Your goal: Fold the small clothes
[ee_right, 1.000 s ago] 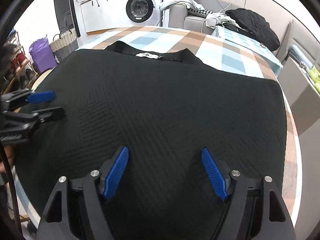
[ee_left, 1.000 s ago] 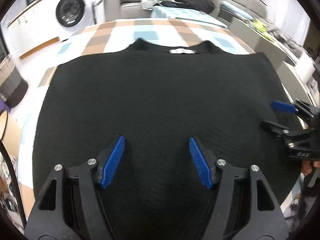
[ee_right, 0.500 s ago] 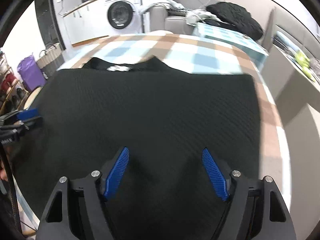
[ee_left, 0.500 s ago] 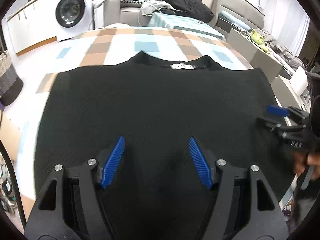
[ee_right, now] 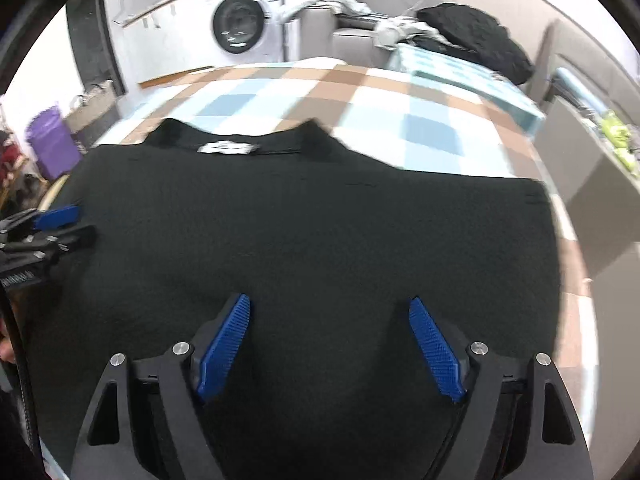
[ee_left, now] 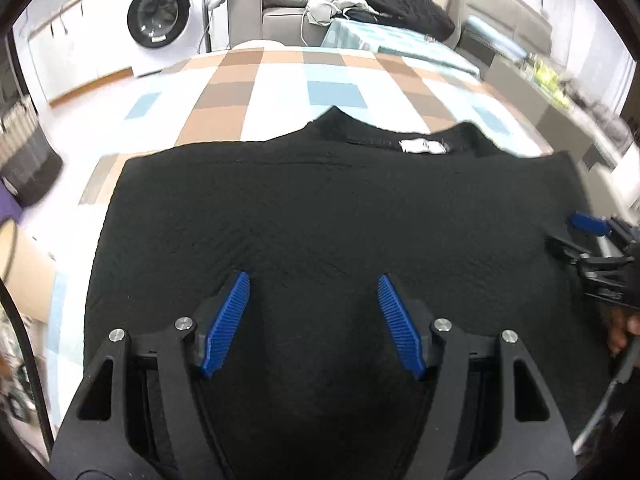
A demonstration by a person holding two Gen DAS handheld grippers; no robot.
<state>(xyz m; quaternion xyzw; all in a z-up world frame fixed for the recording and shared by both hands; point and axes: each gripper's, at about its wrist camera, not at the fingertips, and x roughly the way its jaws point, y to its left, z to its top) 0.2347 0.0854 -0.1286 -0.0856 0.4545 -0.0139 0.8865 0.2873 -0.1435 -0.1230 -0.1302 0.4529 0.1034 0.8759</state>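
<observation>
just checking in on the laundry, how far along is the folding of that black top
Done: the black top lies spread flat on the checked cloth, collar and label at the far end. In hand: nothing; left tongs and right tongs are both open above it. Left: every fold, since no edge is turned over yet.

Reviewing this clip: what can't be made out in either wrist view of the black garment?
- Black garment: near hem hidden under the left tool and, in the right view, the right tool.
- Neck label: print too small and blurred.
- Sleeves: none discernible.
- Checkered tablecloth: near part covered.
</observation>
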